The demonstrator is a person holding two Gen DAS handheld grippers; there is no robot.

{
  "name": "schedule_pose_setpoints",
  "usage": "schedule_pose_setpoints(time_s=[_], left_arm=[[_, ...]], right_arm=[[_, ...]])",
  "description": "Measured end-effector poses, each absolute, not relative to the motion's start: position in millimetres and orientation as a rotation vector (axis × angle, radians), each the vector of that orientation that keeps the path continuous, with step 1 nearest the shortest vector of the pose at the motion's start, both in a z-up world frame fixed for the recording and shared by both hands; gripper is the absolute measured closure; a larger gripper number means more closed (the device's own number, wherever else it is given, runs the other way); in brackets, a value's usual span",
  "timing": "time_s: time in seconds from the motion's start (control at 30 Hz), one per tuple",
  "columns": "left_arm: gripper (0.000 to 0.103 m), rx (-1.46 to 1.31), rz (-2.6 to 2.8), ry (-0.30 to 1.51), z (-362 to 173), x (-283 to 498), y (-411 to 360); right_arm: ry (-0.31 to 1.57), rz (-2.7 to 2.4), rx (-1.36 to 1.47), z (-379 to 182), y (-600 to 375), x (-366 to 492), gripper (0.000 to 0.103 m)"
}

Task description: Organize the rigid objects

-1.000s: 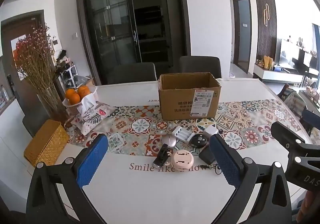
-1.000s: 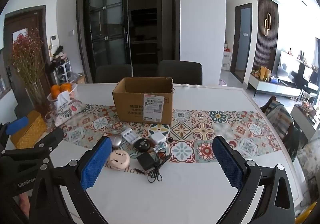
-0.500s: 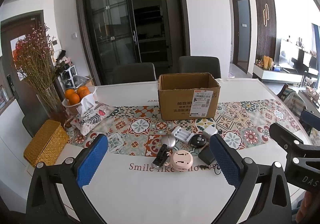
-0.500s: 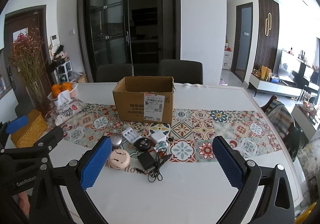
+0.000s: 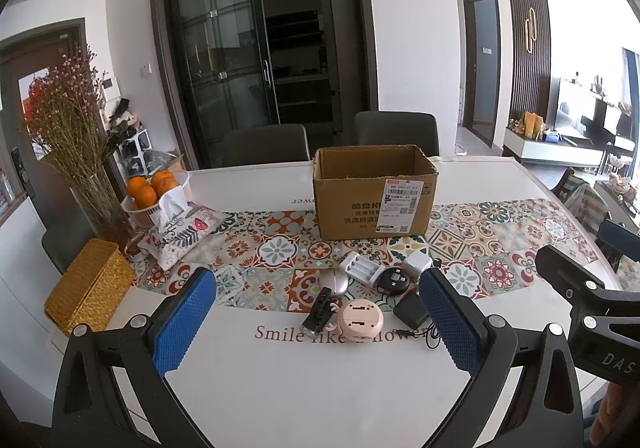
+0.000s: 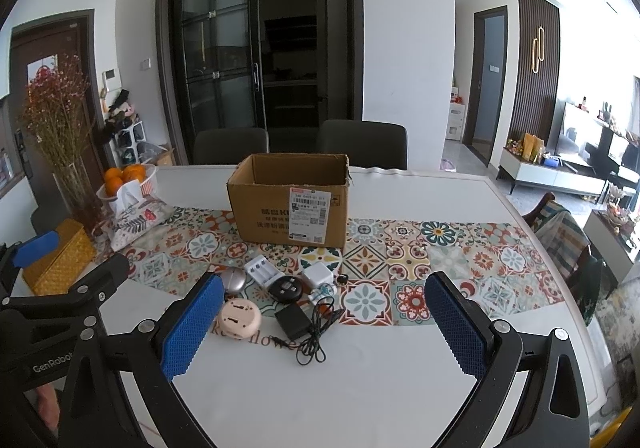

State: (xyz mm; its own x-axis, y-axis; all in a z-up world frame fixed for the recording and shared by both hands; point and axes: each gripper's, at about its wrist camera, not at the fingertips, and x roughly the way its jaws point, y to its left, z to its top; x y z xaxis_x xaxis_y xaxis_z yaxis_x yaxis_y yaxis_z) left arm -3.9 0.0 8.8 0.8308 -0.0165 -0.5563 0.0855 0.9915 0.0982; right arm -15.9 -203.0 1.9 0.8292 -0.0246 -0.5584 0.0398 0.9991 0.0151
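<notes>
While both grippers, left (image 5: pixel 318 322) & right (image 6: pixel 322 322), hang wide open w/ nothing held, small gadgets like the pink round one (image 5: pixel 360 319) sit near the open cardboard box (image 5: pixel 374 192).

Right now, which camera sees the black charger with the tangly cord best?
The right wrist view. There the black charger and its whole looped cord lie in plain sight between the open tool fingers. In the left wrist view, a blue finger covers part of the charger and most of the cord.
</notes>
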Motion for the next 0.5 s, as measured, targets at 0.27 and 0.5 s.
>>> schedule_pose_setpoints(time_s=[0.27,0.5], left_arm=[[0.0,0.119,-0.057,0.589,8.7,-3.4,-0.5],[0.0,0.119,-0.056,0.59,8.8,-3.6,-0.3]], right_arm=[[0.592,-0.033,0.028,1.8,-202.8,-15.7,0.002],[0.592,-0.034,0.027,1.6,-202.4,-15.4,0.002]])
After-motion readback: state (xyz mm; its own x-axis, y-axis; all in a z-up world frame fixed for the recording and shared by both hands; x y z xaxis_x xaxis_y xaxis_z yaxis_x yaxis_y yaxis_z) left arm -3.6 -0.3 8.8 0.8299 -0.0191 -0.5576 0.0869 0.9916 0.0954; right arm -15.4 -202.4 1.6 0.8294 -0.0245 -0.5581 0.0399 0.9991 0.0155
